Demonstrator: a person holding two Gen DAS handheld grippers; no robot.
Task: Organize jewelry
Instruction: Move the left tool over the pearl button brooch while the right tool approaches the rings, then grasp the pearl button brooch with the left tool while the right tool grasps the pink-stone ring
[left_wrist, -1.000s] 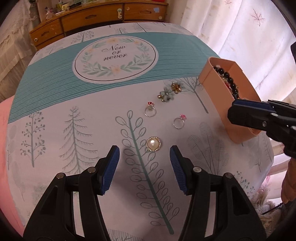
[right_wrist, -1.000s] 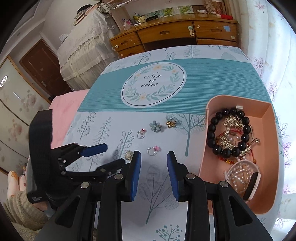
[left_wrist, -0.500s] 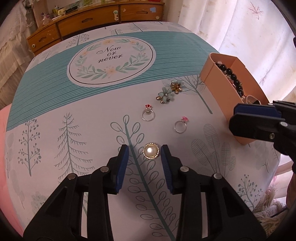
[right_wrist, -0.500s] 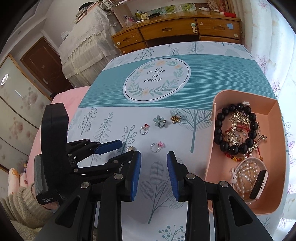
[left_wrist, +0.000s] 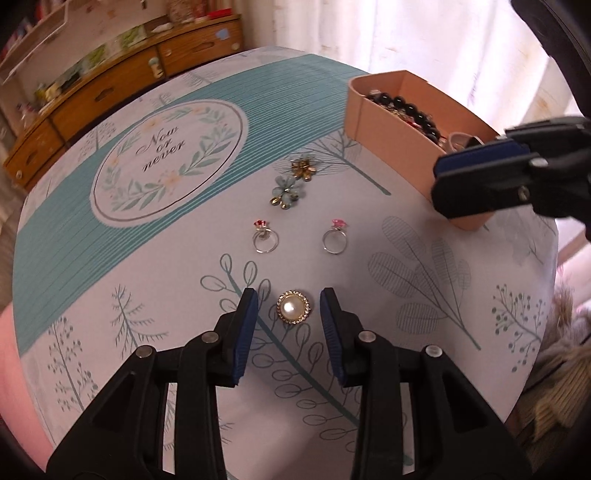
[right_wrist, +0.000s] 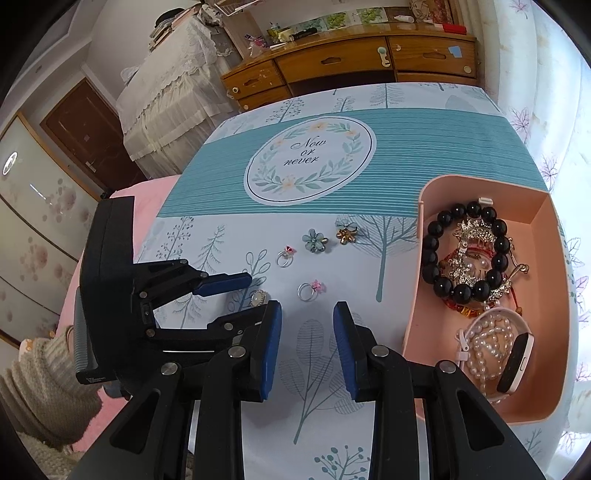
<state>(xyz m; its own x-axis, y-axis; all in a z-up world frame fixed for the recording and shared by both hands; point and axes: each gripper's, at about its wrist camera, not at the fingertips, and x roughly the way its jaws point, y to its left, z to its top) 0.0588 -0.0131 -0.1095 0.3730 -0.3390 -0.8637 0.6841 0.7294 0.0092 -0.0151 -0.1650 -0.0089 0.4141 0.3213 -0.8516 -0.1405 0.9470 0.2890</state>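
Left wrist: pearl brooch (left_wrist: 293, 307) lies untouched between closing left gripper (left_wrist: 289, 308) jaws.

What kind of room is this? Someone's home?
Most likely a bedroom in a home. A wooden dresser with cluttered drawers stands behind the table, a lace-covered piece of furniture sits beside it, near a brown door, and pale floral curtains hang on the right.

— What's hidden in the wrist views?
— The right gripper (left_wrist: 461, 177) covers the pink box's (left_wrist: 388, 125) near corner.
— And the pearl brooch (right_wrist: 258, 297)?
— Partly behind the left gripper's finger (right_wrist: 243, 325).
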